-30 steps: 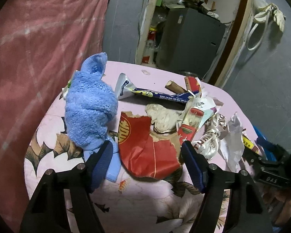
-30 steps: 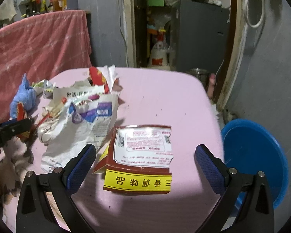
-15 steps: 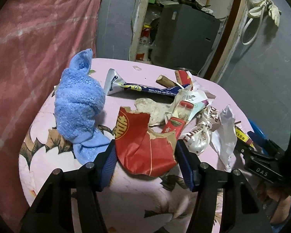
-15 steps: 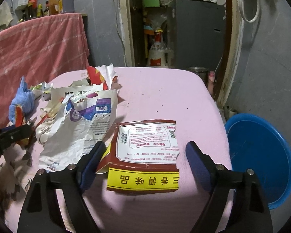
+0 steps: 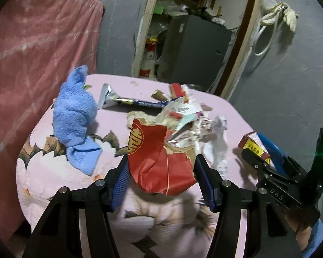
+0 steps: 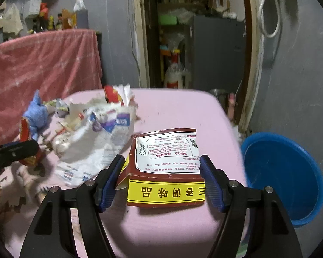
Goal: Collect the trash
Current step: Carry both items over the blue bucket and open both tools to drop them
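The left tool [image 5: 161,180] pinches the torn red paper [image 5: 159,161] by both side edges, low in the middle of the left wrist view, with the sheet buckled up off the pink table [image 5: 53,167]. Its jaws have just been closing, with the paper between them. The right tool [image 6: 161,182] brackets the brown-and-yellow seasoning packet [image 6: 165,167] at the lower middle of the right wrist view. Its jaws have just been closing too; both pads sit at the packet's sides, and the near end looks tipped up, so it reads as gripped.

To do this step well, each tool should squeeze firmly before lifting, since thin paper and a flat packet can slip out sideways. The lift should be straight up, clear of the heap of white wrappers [image 6: 92,137] just left of the packet, so nothing drags along. The blue basin [image 6: 284,178], at the right edge beside the table, seems the likely drop point; the packet is nearest it. The blue towel [image 5: 75,116] at left centre looks like no trash and is best left alone
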